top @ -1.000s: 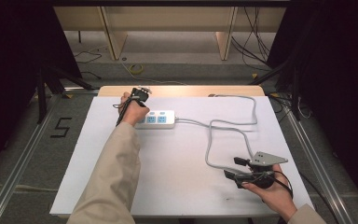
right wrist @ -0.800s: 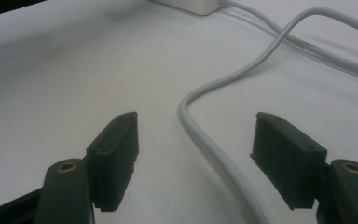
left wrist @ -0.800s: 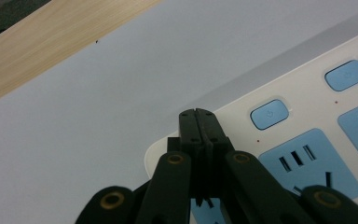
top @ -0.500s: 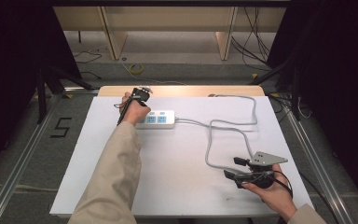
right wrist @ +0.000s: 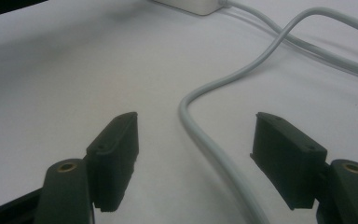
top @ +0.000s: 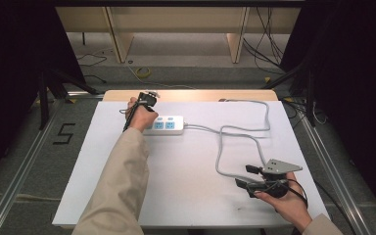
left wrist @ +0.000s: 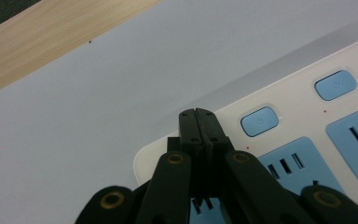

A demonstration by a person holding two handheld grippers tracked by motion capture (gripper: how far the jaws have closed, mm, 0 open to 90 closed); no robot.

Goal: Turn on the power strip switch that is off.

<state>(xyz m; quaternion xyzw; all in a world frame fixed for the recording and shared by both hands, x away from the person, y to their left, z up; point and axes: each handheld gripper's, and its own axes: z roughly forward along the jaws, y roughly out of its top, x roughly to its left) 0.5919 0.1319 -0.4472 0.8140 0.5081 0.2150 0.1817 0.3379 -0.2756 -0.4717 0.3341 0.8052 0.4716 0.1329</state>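
Note:
A white power strip [top: 169,125] with blue sockets lies at the back left of the white table top [top: 186,200]. My left gripper [top: 146,107] is held over the strip's left end. In the left gripper view its jaws are pressed together with nothing between them, the left gripper [left wrist: 196,114] tips sitting at the strip's [left wrist: 289,100] corner beside a blue switch button [left wrist: 259,121]. The strip's grey cable [top: 219,156] loops across the table to the right. My right gripper [top: 246,176] rests open at the front right, and the cable [right wrist: 205,135] runs between the right gripper [right wrist: 196,122] jaws untouched.
A wooden strip [top: 191,95] borders the table's far edge. Metal rails [top: 24,161] run along the floor on both sides, with a "5" marked on the floor at left. Shelving legs and loose cables stand beyond the table.

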